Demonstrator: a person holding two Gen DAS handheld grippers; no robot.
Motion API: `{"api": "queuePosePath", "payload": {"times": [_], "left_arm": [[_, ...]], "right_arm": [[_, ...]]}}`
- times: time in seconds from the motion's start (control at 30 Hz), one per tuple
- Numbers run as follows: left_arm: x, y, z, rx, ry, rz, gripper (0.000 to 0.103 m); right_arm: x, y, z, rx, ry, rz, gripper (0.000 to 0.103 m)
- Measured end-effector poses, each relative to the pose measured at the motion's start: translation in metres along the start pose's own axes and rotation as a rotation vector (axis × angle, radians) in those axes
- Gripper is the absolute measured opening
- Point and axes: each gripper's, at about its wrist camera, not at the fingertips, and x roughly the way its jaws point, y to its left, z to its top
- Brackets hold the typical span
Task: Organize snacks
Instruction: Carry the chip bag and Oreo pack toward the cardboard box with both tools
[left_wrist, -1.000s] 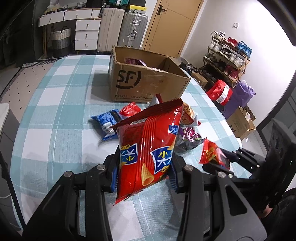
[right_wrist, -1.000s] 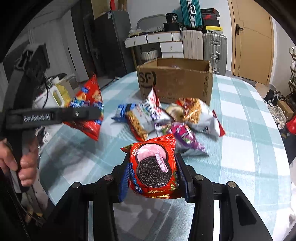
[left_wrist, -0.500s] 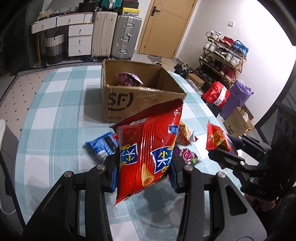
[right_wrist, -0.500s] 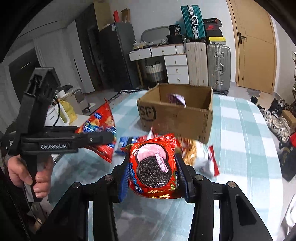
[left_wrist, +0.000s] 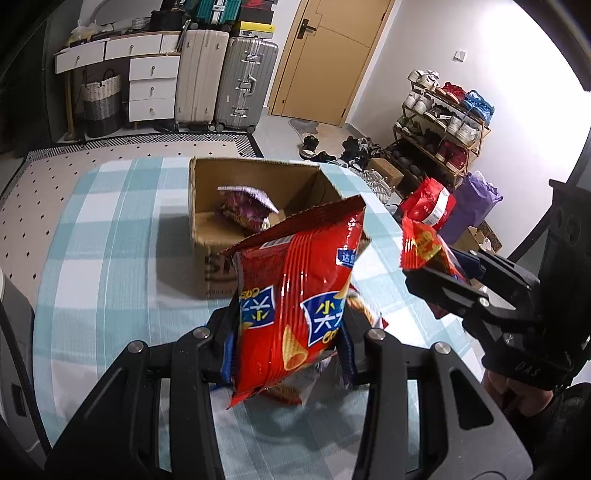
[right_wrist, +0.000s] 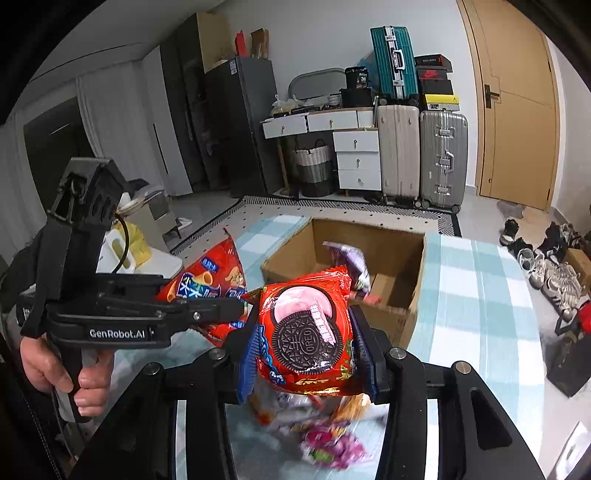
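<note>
My left gripper is shut on a red corn-snack bag, held upright above the table just short of the open cardboard box. My right gripper is shut on a red Oreo packet, also raised near the box. A purple snack bag lies inside the box and shows in the right wrist view too. The left gripper with its red bag appears at the left of the right wrist view; the right gripper's packet shows at the right of the left wrist view.
Loose snack packets lie on the blue checked tablecloth below the grippers. Suitcases, drawers and a shoe rack stand beyond the table. A person's hand holds the left gripper's handle.
Both grippers have risen and moved forward toward the box with their packets held. The box now looks closer and its inside is in view.
</note>
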Motion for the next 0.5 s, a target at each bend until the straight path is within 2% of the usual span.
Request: {"api": "queuePosePath", "payload": {"times": [0.5], "left_arm": [[0.051,0.010,0.083,-0.003,0.040,-0.001,0.039]], "right_arm": [[0.037,-0.042,0.064,0.018,-0.009,-0.001,0.045]]}}
